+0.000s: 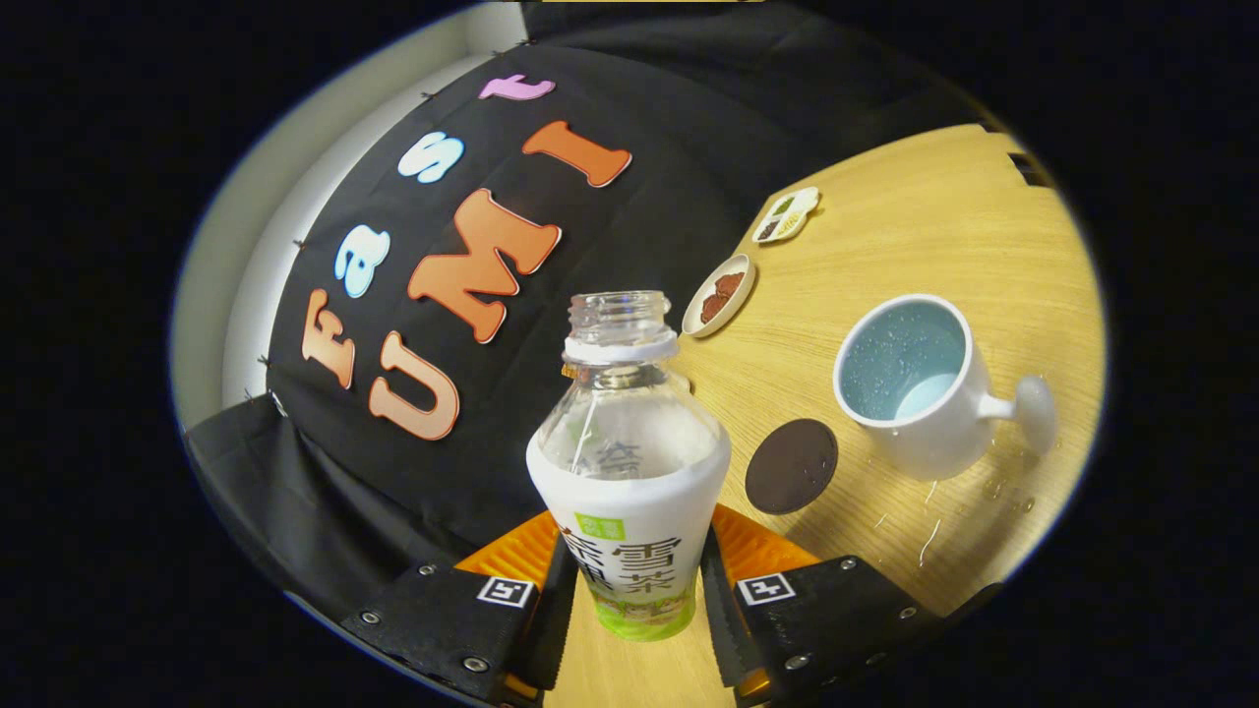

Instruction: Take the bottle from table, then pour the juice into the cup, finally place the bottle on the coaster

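Observation:
My gripper [637, 590] is shut on a clear, uncapped bottle [629, 462] with a white and green label. Both fingers press on its lower body and hold it above the wooden table [934, 216]. The whole view is tilted. A round dark brown coaster [791, 466] lies on the table just to the right of the bottle. Beyond the coaster stands a white cup [920, 388] with a pale blue inside and a handle on its far side. Droplets cling to the cup's inner wall and a little pale liquid sits at its bottom.
A small round dish [719, 294] with brown pieces lies on the table behind the bottle. A white divided dish [786, 214] sits farther back near the black cloth wall [689, 147]. Water drops speckle the table by the cup.

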Demonstrator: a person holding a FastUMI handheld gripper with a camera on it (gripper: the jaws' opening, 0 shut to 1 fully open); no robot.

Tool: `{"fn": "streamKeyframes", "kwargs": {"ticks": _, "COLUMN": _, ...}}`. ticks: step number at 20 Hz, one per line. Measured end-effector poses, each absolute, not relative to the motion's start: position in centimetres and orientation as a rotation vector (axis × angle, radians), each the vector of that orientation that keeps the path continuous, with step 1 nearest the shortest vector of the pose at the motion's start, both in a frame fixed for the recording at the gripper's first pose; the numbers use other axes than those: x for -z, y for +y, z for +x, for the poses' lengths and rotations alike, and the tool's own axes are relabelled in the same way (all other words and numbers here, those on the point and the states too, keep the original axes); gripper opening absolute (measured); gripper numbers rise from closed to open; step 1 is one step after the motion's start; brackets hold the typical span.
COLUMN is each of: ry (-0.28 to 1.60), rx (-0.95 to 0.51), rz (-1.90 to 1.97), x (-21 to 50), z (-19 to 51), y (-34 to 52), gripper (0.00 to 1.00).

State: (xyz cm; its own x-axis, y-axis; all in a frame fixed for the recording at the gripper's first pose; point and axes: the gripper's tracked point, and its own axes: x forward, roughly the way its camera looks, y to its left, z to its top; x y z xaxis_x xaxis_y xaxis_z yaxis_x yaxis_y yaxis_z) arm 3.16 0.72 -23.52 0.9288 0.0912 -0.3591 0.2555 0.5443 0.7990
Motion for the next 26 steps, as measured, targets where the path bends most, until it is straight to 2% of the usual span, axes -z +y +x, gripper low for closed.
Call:
{"fn": "streamKeyframes", "kwargs": {"ticks": 4, "ry": 0.341, "rx": 0.106, "rz": 1.203, "x": 22.7, "z": 3.3, "y": 0.2, "gripper": 0.60}}
{"fn": "streamKeyframes", "kwargs": {"ticks": 10, "ry": 0.367, "rx": 0.150, "rz": 1.320, "x": 22.4, "z": 3.2, "y": -1.0, "gripper": 0.60}}
{"fn": "streamKeyframes", "kwargs": {"ticks": 15, "ry": 0.301, "rx": 0.167, "rz": 1.458, "x": 20.9, "z": 3.7, "y": -2.0, "gripper": 0.60}}
{"fn": "streamKeyframes", "kwargs": {"ticks": 26, "ry": 0.281, "rx": 0.184, "rz": 1.666, "x": 19.6, "z": 4.2, "y": -1.5, "gripper": 0.60}}
